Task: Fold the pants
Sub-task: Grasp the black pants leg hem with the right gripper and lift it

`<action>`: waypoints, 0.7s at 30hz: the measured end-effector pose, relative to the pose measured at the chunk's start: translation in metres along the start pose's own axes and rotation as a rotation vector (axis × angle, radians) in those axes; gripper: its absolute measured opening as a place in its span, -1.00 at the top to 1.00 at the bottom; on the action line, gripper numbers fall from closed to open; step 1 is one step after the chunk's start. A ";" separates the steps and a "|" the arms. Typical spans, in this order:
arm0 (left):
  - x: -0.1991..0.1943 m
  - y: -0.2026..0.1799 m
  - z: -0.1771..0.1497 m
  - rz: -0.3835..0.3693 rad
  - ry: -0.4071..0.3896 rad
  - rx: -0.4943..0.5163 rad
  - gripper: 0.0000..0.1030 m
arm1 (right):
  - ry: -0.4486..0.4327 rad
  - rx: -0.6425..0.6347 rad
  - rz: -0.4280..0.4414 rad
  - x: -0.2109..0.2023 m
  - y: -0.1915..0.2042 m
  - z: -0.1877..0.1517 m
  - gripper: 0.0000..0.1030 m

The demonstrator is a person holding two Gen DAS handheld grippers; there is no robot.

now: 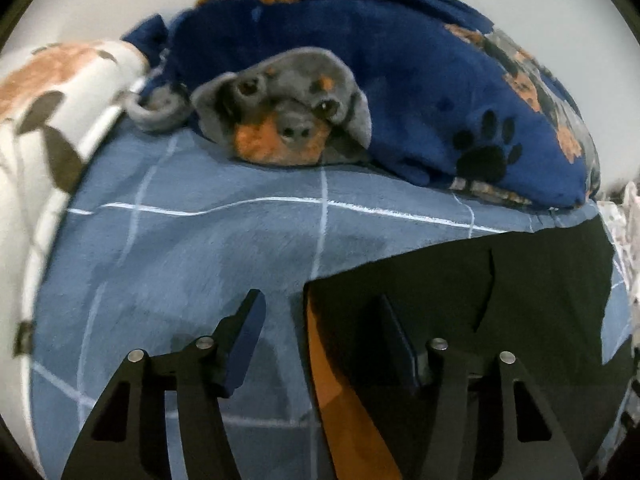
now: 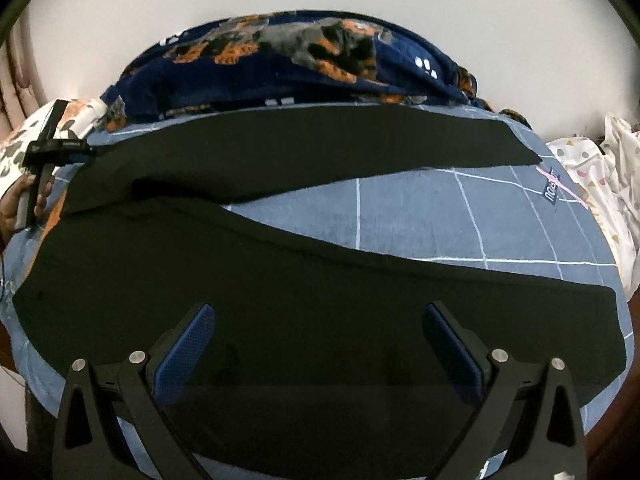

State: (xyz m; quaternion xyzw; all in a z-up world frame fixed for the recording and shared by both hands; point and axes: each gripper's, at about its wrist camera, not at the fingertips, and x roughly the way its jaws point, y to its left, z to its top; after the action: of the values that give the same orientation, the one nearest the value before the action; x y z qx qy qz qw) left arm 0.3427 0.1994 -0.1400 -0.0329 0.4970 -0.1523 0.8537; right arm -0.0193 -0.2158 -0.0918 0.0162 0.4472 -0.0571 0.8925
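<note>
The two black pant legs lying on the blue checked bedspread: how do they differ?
The far black pant leg lies beside the dark blue dog-print blanket; the near black pant leg lies under the right gripper. The far one looks narrower. Both lie flat on the blue checked bedspread, splaying apart rightward.

**Black tongs with blue pads on both hands**

The left tongs [image 1: 320, 336] are showing 2 black, cut-out linkage arms per side, each pinned by a round silver screw, 4 in all, and dark blue flat pads [image 1: 244, 344]. The right tongs [image 2: 319, 350] are wearing the same black frame, with 4 silver screws and blue pads [image 2: 184, 354] carrying a fine dotted texture.
</note>
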 end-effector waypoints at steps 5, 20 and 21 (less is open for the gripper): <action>0.005 -0.009 0.003 -0.052 -0.009 0.070 0.45 | 0.010 -0.003 0.002 0.004 0.003 0.003 -1.00; -0.115 -0.066 -0.041 -0.114 -0.306 0.043 0.82 | 0.007 0.260 0.441 0.019 -0.007 0.075 -1.00; -0.130 -0.075 -0.051 -0.127 -0.341 0.054 0.82 | 0.021 0.310 0.509 0.026 -0.010 0.088 -1.00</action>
State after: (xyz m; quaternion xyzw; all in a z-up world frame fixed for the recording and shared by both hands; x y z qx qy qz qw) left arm 0.2222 0.1708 -0.0405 -0.0668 0.3377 -0.2115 0.9147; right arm 0.0652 -0.2350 -0.0600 0.2643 0.4240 0.1011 0.8603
